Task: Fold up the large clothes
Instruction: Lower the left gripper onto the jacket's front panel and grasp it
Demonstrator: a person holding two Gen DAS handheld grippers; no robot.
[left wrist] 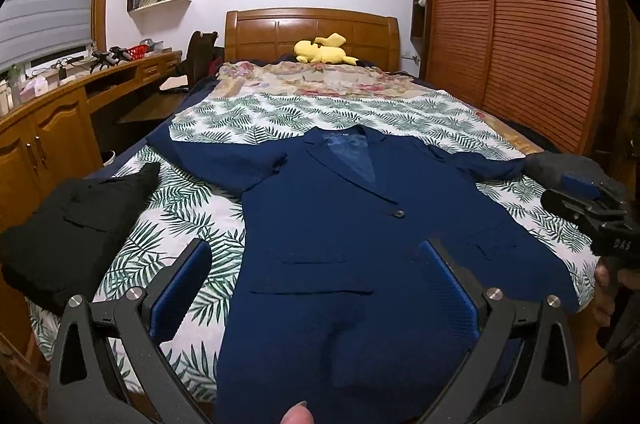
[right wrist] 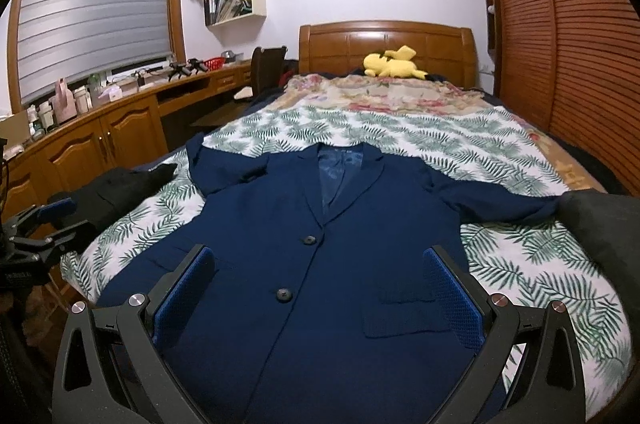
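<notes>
A navy blue blazer (left wrist: 328, 224) lies flat and face up on the bed, buttoned, collar toward the headboard, sleeves spread to both sides; it also shows in the right wrist view (right wrist: 304, 264). My left gripper (left wrist: 316, 264) is open and empty, hovering over the blazer's lower left hem. My right gripper (right wrist: 320, 272) is open and empty over the blazer's lower front. The right gripper also shows at the right edge of the left wrist view (left wrist: 584, 196), and the left gripper at the left edge of the right wrist view (right wrist: 48, 220).
A black folded garment (left wrist: 76, 224) lies on the bed's left side. A dark grey garment (right wrist: 600, 224) lies at the right edge. The leaf-print sheet (left wrist: 280, 116) covers the bed; a yellow plush (left wrist: 322, 50) sits by the headboard. A wooden desk (left wrist: 60, 112) stands left, a wardrobe (left wrist: 520, 24) right.
</notes>
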